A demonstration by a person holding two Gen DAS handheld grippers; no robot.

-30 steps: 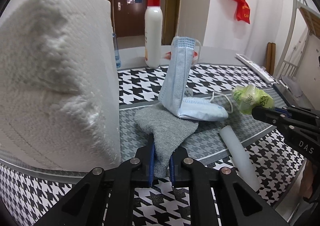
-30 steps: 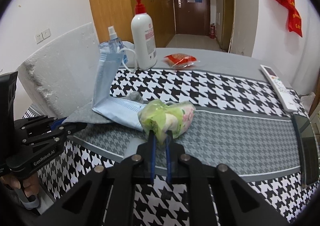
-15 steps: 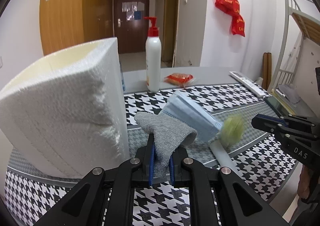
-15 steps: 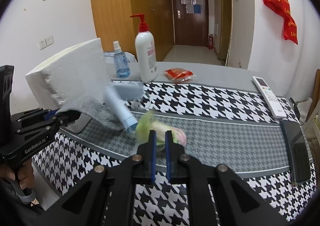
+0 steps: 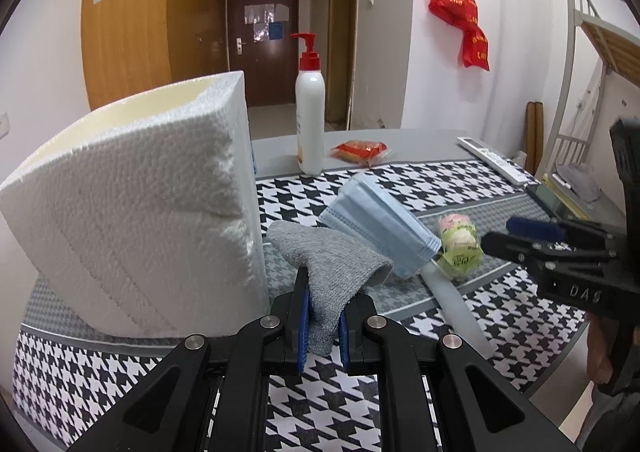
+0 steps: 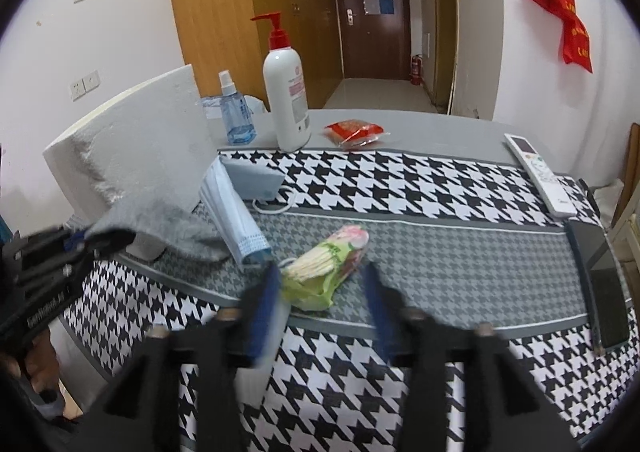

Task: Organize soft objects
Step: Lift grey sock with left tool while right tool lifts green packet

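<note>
Grey knitted sock (image 5: 328,272), limp and folded, pinched in left gripper (image 5: 323,326); right gripper (image 6: 320,292) opening, nothing gripped.

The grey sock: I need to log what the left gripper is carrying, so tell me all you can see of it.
The grey sock is soft, fuzzy knit, folded and limp. The left gripper is shut on its lower end, blue pads pinching it. The upper part fans out beside the white foam box, with a blue face mask draped against its far edge.

Two close wrist views, shared tabletop (image 5: 520,316)
</note>
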